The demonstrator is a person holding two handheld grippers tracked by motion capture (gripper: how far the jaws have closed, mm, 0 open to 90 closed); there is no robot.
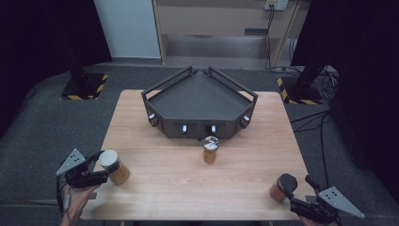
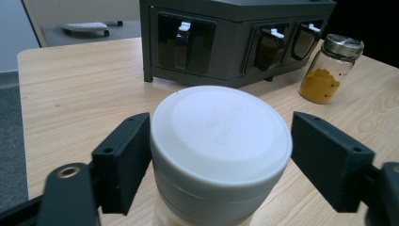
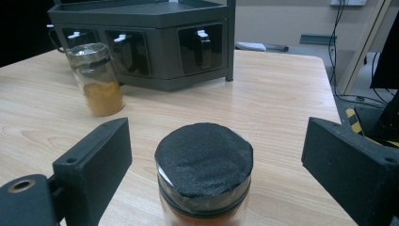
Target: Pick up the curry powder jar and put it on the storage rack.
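Between the left gripper's (image 1: 101, 165) jaws, near the table's (image 1: 164, 188) front left corner: white-lidded jar (image 2: 221, 136), one pad touching, the other a sliver clear. Right gripper (image 1: 294, 194), front right edge: jaws wide around black-lidded jar (image 3: 203, 165). Beyond, open tabletop; glass jar (image 1: 210, 149) before the dark rack (image 1: 200, 101).

A dark rack (image 1: 200, 106) sits at the tabletop's (image 1: 188, 179) far middle. Just before it stands a glass jar (image 1: 210, 149). Far left of that jar, left tongs (image 1: 101, 165) straddle a white-lidded jar (image 1: 114, 166); far right, right tongs (image 1: 295, 190) flank a black-lidded jar (image 1: 283, 187).
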